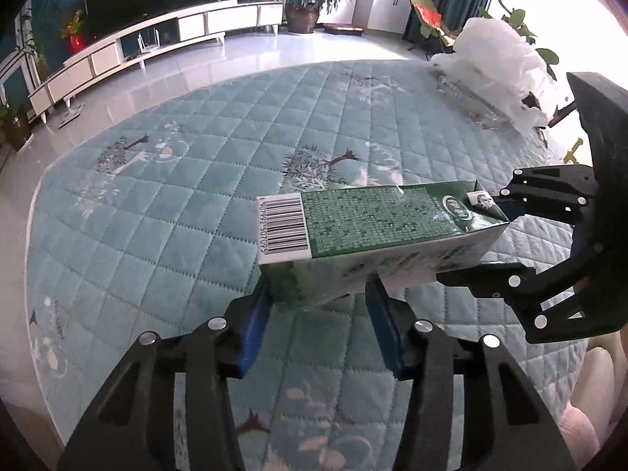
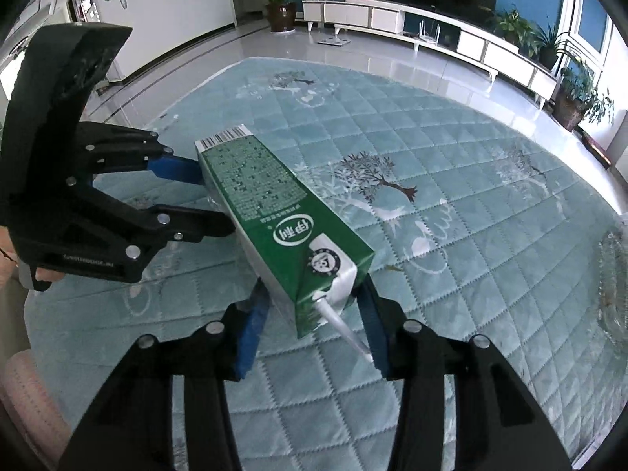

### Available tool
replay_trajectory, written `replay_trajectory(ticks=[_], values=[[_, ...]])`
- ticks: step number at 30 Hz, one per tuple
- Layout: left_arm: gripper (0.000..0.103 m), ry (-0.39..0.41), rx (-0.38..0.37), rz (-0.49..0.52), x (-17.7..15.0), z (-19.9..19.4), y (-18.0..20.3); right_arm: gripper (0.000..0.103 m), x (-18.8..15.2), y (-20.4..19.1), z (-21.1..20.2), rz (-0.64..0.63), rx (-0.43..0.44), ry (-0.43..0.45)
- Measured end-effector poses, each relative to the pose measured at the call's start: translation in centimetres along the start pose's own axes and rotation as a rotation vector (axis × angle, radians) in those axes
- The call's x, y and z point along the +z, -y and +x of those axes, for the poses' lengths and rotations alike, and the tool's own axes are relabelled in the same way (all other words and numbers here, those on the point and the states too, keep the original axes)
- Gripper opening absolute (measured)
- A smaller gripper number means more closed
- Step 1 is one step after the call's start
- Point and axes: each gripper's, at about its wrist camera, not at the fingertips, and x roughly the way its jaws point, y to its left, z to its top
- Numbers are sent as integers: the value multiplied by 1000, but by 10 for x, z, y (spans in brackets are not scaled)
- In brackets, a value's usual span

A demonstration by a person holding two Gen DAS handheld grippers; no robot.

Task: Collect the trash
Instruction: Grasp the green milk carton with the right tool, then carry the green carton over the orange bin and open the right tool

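A green and white milk carton [image 1: 365, 231] with a barcode end and a white straw [image 2: 341, 325] lies on its side on the quilted teal table cover [image 1: 176, 204]. My left gripper [image 1: 318, 294] has its blue pads on either side of the carton's barcode end. My right gripper [image 2: 312, 300] has its pads on either side of the straw end; it also shows in the left wrist view [image 1: 477, 241]. The left gripper shows in the right wrist view [image 2: 210, 200]. Both sets of jaws press the carton's sides.
A crumpled white plastic bag [image 1: 498, 66] sits on a clear glass dish [image 1: 467, 98] at the table's far right edge. A TV cabinet [image 1: 149, 47], potted plants [image 1: 306, 4] and shiny floor lie beyond the table.
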Motion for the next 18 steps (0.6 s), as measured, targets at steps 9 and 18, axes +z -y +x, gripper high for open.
replay_trajectory(ticks=[9, 18], values=[[50, 30, 29, -41, -50, -69, -7, 46, -1, -64, -32, -65, 38, 12], [50, 47, 125, -153, -153, -151, -29, 46, -12, -178, -50, -180, 120, 14]])
